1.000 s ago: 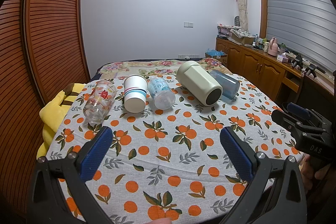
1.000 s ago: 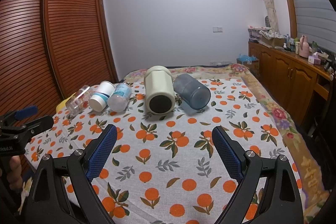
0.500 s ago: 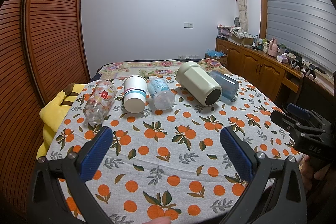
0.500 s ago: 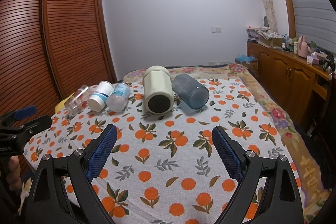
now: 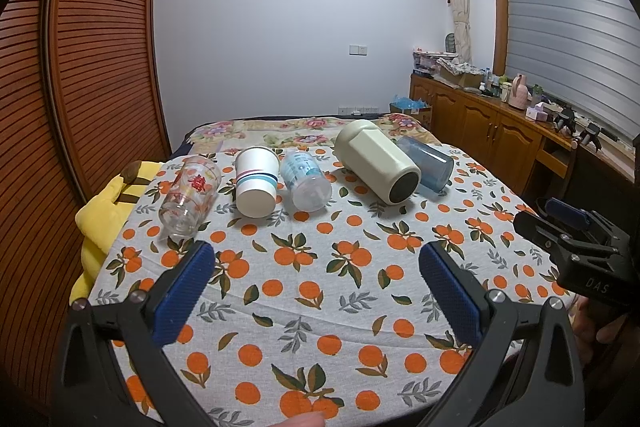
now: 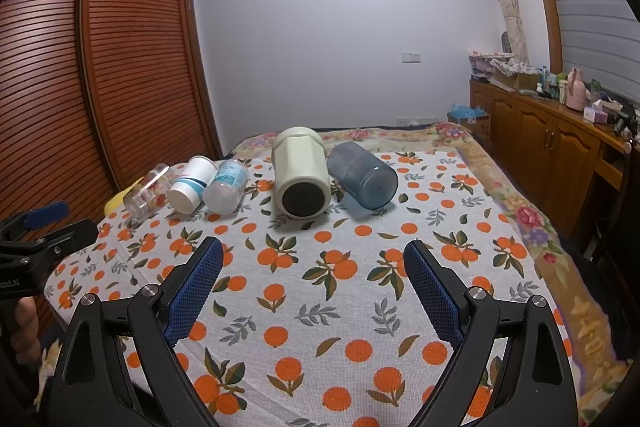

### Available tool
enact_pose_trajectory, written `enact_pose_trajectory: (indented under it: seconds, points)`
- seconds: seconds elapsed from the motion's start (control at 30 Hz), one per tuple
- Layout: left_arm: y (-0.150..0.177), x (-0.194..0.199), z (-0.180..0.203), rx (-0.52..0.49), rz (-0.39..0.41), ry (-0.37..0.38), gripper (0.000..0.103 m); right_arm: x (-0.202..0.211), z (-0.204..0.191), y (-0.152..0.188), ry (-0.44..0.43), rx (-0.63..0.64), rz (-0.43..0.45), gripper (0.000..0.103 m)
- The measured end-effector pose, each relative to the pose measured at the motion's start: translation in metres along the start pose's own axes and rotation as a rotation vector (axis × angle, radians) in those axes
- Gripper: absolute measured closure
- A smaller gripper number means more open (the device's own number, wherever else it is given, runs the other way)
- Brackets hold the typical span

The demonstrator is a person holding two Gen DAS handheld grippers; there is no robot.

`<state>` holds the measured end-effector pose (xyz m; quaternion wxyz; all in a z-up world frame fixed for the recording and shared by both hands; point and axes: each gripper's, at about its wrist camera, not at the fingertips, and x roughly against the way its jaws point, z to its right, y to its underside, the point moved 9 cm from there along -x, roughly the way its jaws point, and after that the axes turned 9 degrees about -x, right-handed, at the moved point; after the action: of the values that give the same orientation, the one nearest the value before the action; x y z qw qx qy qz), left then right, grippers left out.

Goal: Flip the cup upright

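Observation:
Several cups lie on their sides in a row on the orange-print cloth (image 5: 304, 279): a clear glass with red print (image 5: 190, 197), a white paper cup with blue stripes (image 5: 256, 181), a clear plastic cup with blue print (image 5: 306, 181), a big cream cup (image 5: 378, 167) and a blue-grey tumbler (image 5: 428, 163). The right wrist view shows the same row: glass (image 6: 150, 191), paper cup (image 6: 192, 179), plastic cup (image 6: 226, 185), cream cup (image 6: 302, 177), tumbler (image 6: 362, 179). My left gripper (image 5: 316, 291) is open and empty, short of the row. My right gripper (image 6: 312, 283) is open and empty, short of the cream cup.
A yellow plush toy (image 5: 106, 211) lies at the cloth's left edge. A slatted wooden wardrobe (image 5: 80, 67) stands on the left. A wooden sideboard (image 6: 560, 147) with clutter runs along the right. The floral bedspread (image 6: 532, 219) shows past the cloth.
Both grippers have barely shifted, staying open. The cups have not moved.

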<state>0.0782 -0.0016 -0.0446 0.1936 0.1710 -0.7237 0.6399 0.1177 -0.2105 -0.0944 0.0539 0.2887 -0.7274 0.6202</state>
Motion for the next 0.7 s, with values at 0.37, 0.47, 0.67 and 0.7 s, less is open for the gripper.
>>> enact_pose_trajectory:
  seconds: [0.37,0.47,0.67,0.7]
  points:
    - [-0.0069,0.0090,0.0018,0.001,0.004,0.003,0.000,0.0005,-0.0005,-0.0003,0.001,0.001,0.001,0.010]
    - [-0.0069,0.0092,0.0018,0.001,0.005,0.002,0.000,0.0005,-0.0010,-0.0007,0.001,0.001,0.002,0.010]
    - [-0.0068,0.0092,0.0019,0.001,0.005,0.002,0.000,0.0004,-0.0015,0.0002,0.002,0.002,0.003,0.010]
    - [-0.0070,0.0094,0.0020,0.002,0.005,0.003,0.000,0.0004,-0.0018,-0.0001,0.001,0.001,0.003,0.010]
